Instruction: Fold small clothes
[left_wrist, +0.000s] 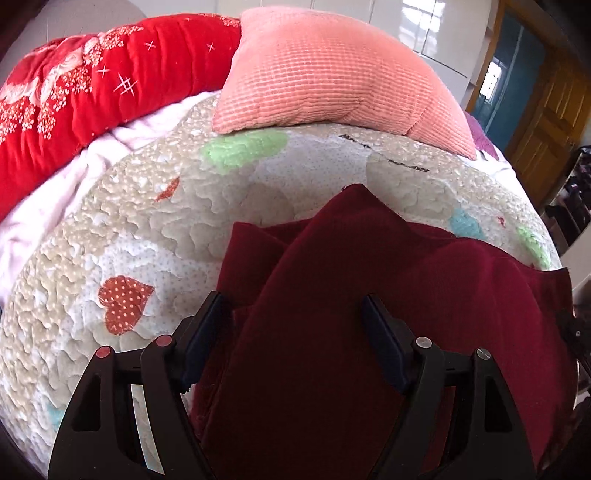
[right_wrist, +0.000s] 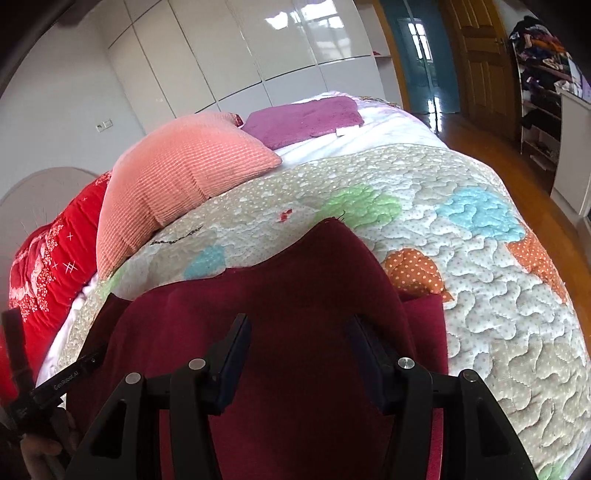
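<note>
My left gripper (left_wrist: 295, 317): fingers (left_wrist: 207, 332) spread wide, hanging over a dark red garment (left_wrist: 369, 295); the cloth runs between the fingers, but neither pad presses it, so nothing is held. Whether the pads brush the fabric I cannot tell.

My right gripper (right_wrist: 297, 343): likewise wide apart, fingers (right_wrist: 232, 354) on either side of the same dark red garment (right_wrist: 295, 280), clamped on nothing.

Dark red garment: lies on the near part of the quilted bedspread (left_wrist: 110, 229) with coloured hearts, its far edge drawn up to a point toward the pillow; a folded layer shows at each side.

Salmon pillow (left_wrist: 332, 74): on the bedspread beyond the garment, apart from it.

Red floral blanket (left_wrist: 92, 92): bunched left of the pillow.

Purple mat (right_wrist: 303, 118): on the bed beyond the pillow.
</note>
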